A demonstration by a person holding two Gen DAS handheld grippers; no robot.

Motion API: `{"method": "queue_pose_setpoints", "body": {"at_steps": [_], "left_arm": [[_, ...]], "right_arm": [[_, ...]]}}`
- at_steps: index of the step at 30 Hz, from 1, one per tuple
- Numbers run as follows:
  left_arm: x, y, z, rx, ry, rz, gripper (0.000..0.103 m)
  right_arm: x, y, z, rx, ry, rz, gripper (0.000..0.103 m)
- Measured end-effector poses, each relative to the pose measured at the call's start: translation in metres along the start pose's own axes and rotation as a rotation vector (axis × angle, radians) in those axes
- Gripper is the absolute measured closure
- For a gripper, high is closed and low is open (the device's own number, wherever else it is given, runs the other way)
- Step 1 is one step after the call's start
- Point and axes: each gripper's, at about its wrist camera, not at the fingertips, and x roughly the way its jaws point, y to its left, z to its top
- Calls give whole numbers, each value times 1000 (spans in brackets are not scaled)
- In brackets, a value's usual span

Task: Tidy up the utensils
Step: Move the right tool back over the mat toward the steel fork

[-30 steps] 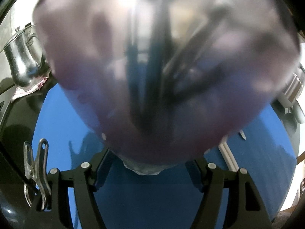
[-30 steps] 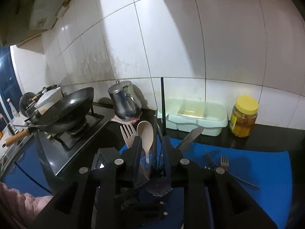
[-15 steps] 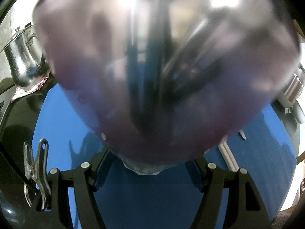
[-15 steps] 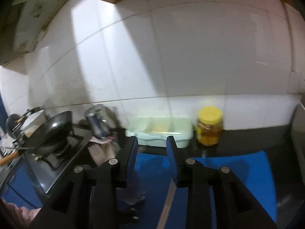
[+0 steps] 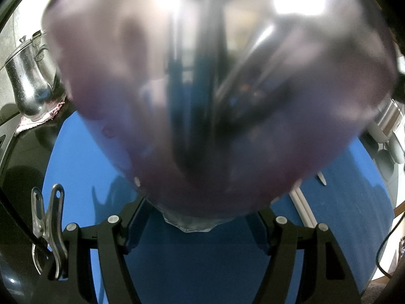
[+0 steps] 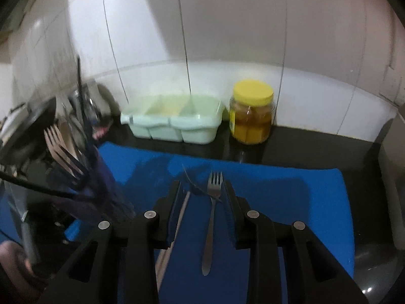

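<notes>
Left gripper (image 5: 195, 217) clamps a blurred, seemingly purple cup (image 5: 217, 88); right gripper (image 6: 201, 192), jaws parted and empty, straddles a fork (image 6: 211, 217).

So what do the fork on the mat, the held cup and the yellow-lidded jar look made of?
Fork: metal, likely stainless steel; grey with a dull shine.
Cup: clear purple-tinted plastic or glass, can't tell which; utensils show through its wall.
Jar: clear glass or plastic, amber contents visible, with a matte yellow lid, probably plastic.
</notes>
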Motion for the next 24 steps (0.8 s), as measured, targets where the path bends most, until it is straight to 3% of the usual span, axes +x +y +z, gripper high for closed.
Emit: {"method": "queue_pose_setpoints", "body": {"at_steps": [13,16,24], "left_arm": [[0,-1,0,0,0,0,29],[0,-1,0,0,0,1,29],[0,0,-1,0,0,0,29]], "right_arm": [[73,-18,-18,-47,170,-20,71],[74,-19,-16,-34,174,13,71],[91,5,-1,-144,190,41,71]]}}
